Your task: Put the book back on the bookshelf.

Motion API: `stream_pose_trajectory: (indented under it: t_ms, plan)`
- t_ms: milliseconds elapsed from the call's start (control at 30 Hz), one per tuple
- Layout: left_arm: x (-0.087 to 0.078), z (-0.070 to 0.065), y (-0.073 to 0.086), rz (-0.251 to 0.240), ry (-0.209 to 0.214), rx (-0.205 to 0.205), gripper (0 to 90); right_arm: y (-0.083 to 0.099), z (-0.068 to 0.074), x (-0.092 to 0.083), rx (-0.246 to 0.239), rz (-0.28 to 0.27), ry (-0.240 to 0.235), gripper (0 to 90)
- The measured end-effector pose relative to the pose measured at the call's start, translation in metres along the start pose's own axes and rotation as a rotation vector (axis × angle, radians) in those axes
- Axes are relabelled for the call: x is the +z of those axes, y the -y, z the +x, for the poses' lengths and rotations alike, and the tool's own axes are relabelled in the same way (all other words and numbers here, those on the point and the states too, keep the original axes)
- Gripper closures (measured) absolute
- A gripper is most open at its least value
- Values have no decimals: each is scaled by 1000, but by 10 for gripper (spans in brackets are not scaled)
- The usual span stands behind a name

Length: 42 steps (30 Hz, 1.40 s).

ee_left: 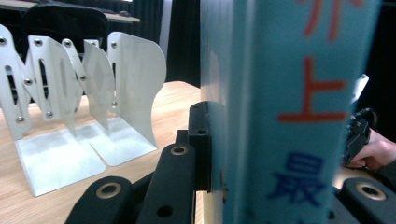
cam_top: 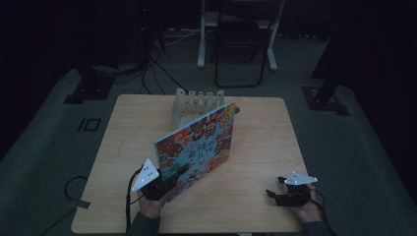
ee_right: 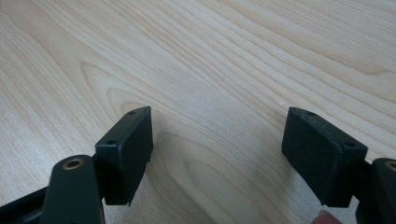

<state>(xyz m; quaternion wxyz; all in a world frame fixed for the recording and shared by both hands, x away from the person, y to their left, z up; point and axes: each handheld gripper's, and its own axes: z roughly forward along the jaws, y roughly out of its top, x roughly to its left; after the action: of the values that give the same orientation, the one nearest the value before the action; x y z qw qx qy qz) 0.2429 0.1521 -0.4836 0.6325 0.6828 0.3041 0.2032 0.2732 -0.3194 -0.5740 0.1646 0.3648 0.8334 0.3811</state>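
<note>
Left gripper (cam_top: 158,187) is clamping the near lower corner of the picture book (cam_top: 199,147), jaws closed tight on its spine edge, holding it upright and tilted on the table (cam_top: 265,147). The book is standing mid-table, its far end reaching toward the white metal book rack (cam_top: 196,104) at the far edge (likely its destination, judging by the upright carry). Gripping low at the corner is keeping the cover from flopping. Right gripper (cam_top: 285,194) is resting near the right front, jaws spread wide over bare wood, holding nothing, apparently waiting clear.
</note>
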Motion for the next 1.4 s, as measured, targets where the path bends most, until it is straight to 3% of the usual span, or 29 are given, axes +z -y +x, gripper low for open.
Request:
stream_pose_trajectory:
  t_ms: [1400]
  plan:
    - [-28, 19, -13, -46, -108, -26, 812, 0, 0, 0, 0, -1, -3, 240]
